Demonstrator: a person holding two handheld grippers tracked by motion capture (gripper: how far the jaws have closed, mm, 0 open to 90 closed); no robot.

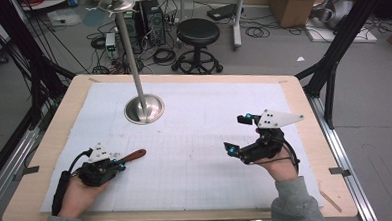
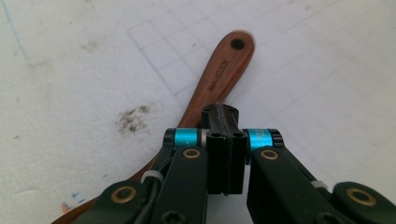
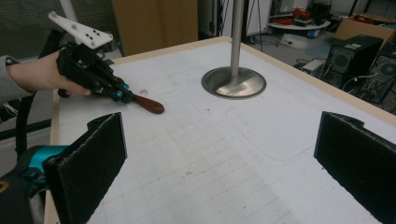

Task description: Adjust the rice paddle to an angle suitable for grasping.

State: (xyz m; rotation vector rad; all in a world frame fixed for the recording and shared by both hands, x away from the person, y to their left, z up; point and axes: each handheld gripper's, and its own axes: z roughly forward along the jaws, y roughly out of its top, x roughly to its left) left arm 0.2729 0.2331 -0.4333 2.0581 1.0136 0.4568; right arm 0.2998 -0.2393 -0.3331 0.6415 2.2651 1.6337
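In the lower left of the high view, the left gripper [image 1: 120, 163] rests on the white mat [image 1: 195, 140], its jaws clamped fully together on a wooden handle [image 1: 134, 155] that lies flat and points toward the frame's middle. At lower right, the right gripper [image 1: 237, 133] hangs above the mat, jaws spread wide with nothing between them. A steel pole stand [image 1: 144, 109] sits at upper left.

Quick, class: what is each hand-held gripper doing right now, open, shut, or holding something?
Left hand-held gripper: shut; the wooden handle lies under its closed jaws, and a grip on it cannot be told.
Right hand-held gripper: open, holding nothing.
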